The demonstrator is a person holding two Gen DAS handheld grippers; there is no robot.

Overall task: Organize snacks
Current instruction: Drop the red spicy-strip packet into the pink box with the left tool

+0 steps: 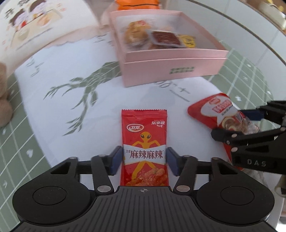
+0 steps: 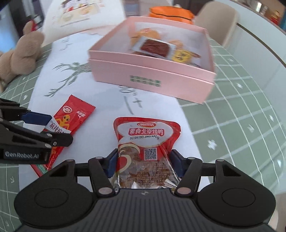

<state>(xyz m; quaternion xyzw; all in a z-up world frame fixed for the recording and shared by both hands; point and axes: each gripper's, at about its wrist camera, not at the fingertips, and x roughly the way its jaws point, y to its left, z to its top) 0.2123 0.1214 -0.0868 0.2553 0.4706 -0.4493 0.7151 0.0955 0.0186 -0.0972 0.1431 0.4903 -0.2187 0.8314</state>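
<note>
A red spicy-strip packet (image 1: 143,135) with an orange alien figure lies flat on the white mat. My left gripper (image 1: 143,160) straddles its lower half, open, pads beside the packet's edges without squeezing it. To its right, a red and clear roast-duck snack packet (image 2: 146,135) sits crinkled between the pads of my right gripper (image 2: 144,160), which is shut on it. Each gripper shows in the other's view: right gripper (image 1: 234,124), left gripper (image 2: 59,128). Beyond both stands an open pink box (image 2: 152,75) holding several wrapped snacks.
A beige plush toy (image 2: 21,57) sits at the far left on the green grid cloth. An orange bag (image 2: 169,13) lies behind the pink box, and a beige chair (image 2: 216,23) stands past the round table's edge. A printed card (image 1: 35,23) leans at the back left.
</note>
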